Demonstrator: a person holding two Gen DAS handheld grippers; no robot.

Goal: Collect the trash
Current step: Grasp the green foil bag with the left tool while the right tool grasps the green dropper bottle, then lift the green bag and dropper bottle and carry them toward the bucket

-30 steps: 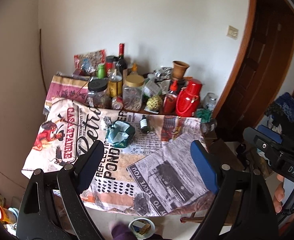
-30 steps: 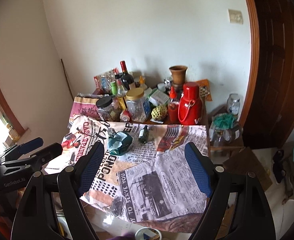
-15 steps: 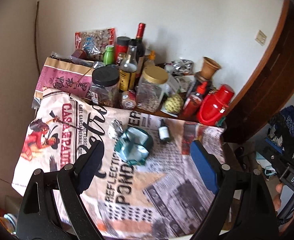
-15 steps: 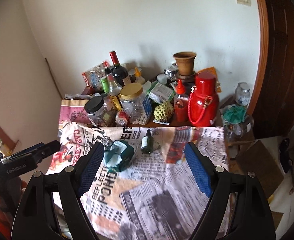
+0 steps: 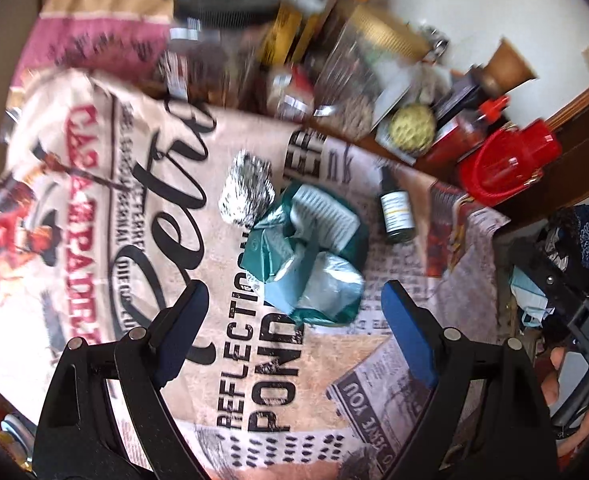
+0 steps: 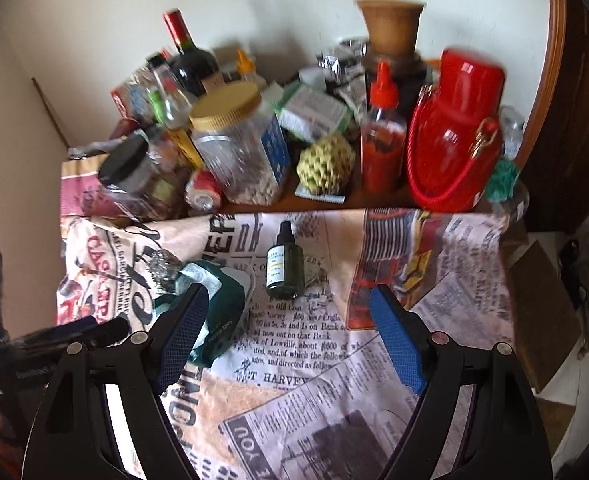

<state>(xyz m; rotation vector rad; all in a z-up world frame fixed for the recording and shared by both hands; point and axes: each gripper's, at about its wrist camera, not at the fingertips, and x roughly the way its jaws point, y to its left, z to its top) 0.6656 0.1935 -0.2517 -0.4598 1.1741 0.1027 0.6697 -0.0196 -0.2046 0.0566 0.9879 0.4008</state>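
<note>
A crumpled green and silver wrapper point(image 5: 310, 252) lies on the newspaper-print tablecloth point(image 5: 254, 380), with a ball of crumpled foil point(image 5: 248, 192) touching its upper left and a small dark dropper bottle point(image 5: 396, 212) to its right. My left gripper point(image 5: 294, 320) hovers open just above and in front of the wrapper, nothing between its blue pads. In the right wrist view the wrapper point(image 6: 214, 312) sits behind the left finger, the foil ball point(image 6: 162, 268) beyond it, the bottle point(image 6: 284, 266) ahead. My right gripper point(image 6: 290, 328) is open and empty over the cloth.
Jars, bottles, a gold-lidded jar point(image 6: 238, 144), a sauce bottle point(image 6: 382, 136), a red jug point(image 6: 454, 136), a green custard apple point(image 6: 326, 164) and a clay pot point(image 6: 392, 28) crowd the table's back. The other gripper and a hand point(image 5: 574, 344) show at the right edge. A dark door point(image 6: 578, 100) stands right.
Both grippers have dropped and moved in toward the table. The wrapper, foil ball and bottle now loom much larger, and the left view tilts steeply down on the wrapper. Jaws stay open.
</note>
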